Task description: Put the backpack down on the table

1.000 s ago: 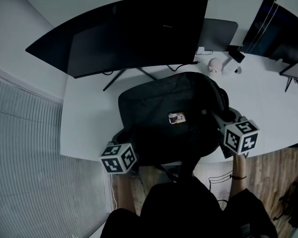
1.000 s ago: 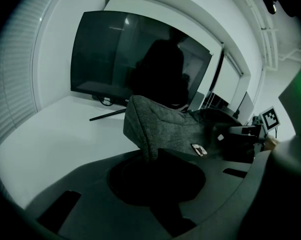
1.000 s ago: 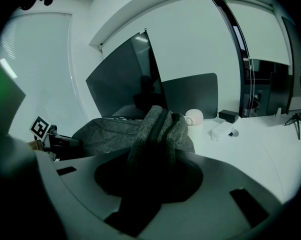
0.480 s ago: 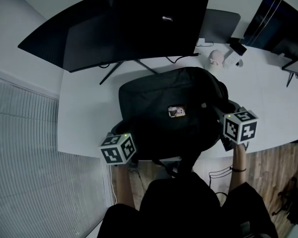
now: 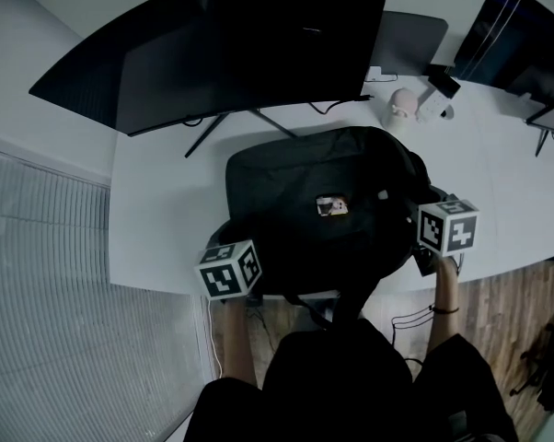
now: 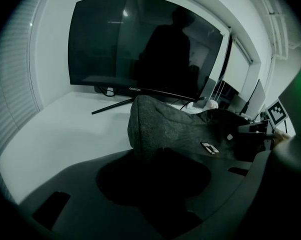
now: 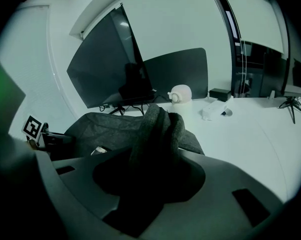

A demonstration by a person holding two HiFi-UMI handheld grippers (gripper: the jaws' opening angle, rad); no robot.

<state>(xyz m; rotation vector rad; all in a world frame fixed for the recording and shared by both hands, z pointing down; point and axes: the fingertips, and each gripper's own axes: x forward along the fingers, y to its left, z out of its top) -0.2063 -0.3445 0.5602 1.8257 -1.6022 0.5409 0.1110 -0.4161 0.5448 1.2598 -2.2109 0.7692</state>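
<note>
**Inspector:** Where is the backpack [image 5: 323,210]?

**Assessor:** It lies flat on the bench [image 5: 167,219], at the six o'clock edge nearest the person. The monitor [image 5: 240,44] is at its twelve o'clock. The label [image 5: 332,206] faces up, and the bench appears to carry the whole weight.

**Inspector:** State of the left tool [image 6: 154,184]?

**Assessor:** It sits at the bag's eight o'clock corner. The jaws have just been opening and now stand partly apart. The corner fabric lies between them but looks slack, with no pinch evident. I judge this side released.

**Inspector:** And the right tool [image 7: 150,184]?

**Assessor:** It sits at the four o'clock corner. Its jaws have also just been opening, but less. A thick fold of fabric stands bunched between them, so the pads appear to press on it.

**Inspector:** Why hold at two corners?

**Assessor:** A soft bag sags. Gripping both near corners likely keeps it level and sets it down short of the monitor's stand.

**Inspector:** What is outstanding?

**Assessor:** The placement looks complete. The right tool has to let go, then both must back out toward six o'clock. The bag sits close to the edge, so a snagged fold could drag it off.
</note>
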